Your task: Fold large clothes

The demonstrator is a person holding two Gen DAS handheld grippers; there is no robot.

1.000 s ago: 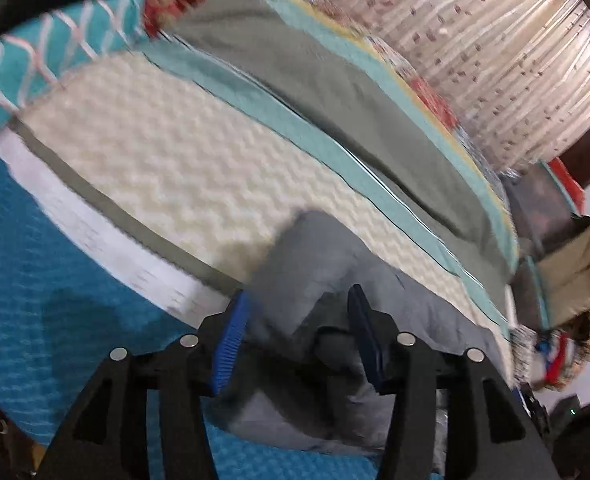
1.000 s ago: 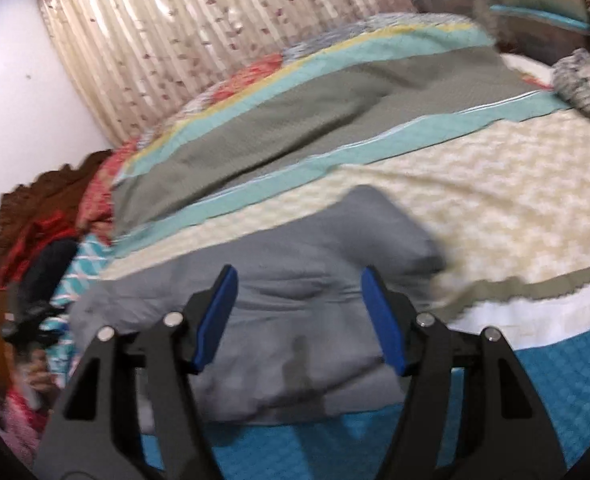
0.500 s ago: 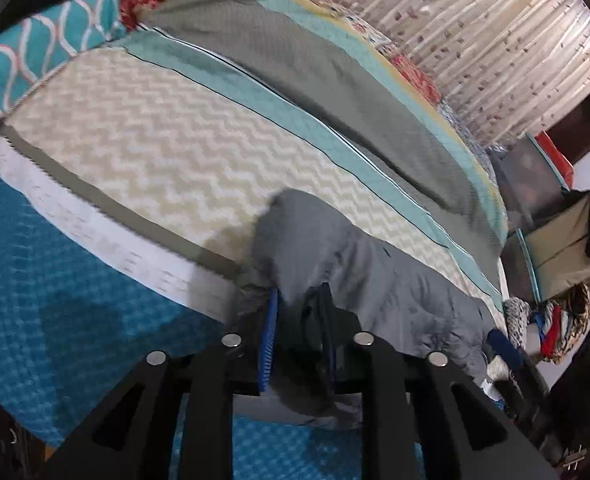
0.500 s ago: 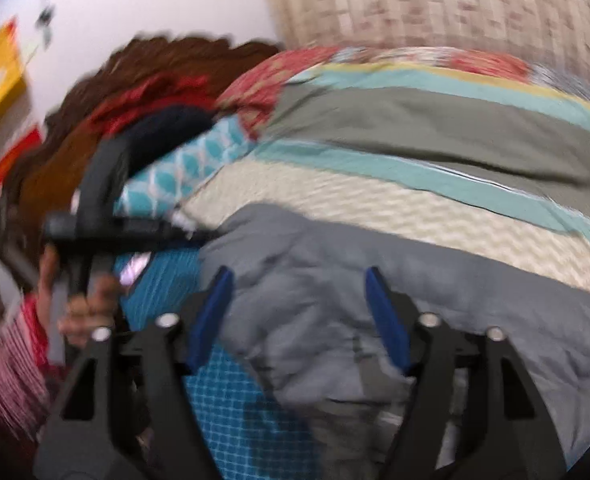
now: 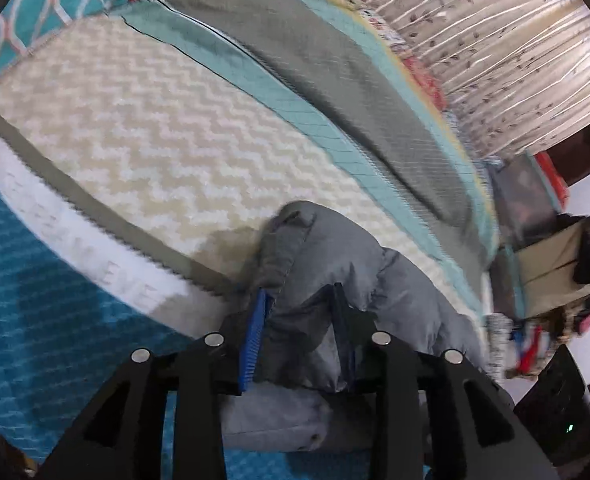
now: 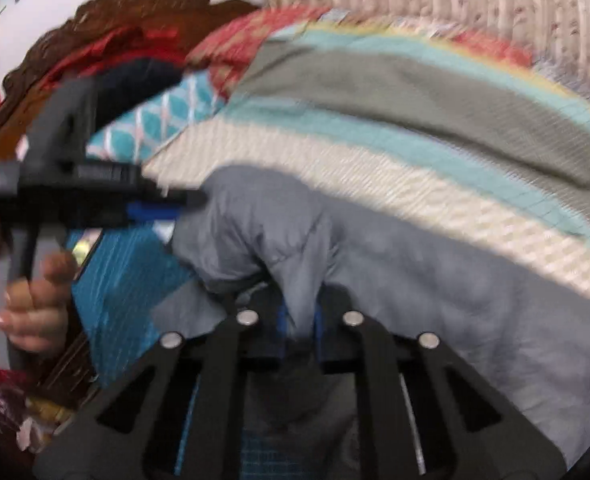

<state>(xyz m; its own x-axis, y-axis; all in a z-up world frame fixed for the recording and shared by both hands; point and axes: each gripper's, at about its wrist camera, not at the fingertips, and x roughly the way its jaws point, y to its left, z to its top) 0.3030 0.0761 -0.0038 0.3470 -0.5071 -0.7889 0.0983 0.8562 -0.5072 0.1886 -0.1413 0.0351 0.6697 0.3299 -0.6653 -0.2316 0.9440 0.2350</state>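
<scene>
Jacket (image 5: 335,264), grey and padded, lies bunched near the striped bed's (image 5: 143,128) edge, each end pinched in a closed gripper, left (image 5: 299,320) and right (image 6: 299,320), likely to lift and spread it for folding.

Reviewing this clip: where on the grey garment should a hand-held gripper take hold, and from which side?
At its near edge, coming in from the bedside. The grey garment lies bunched lengthwise along the bed, raising ridges there. Both the left hand-held gripper and the right hand-held gripper already pinch such ridges.
</scene>
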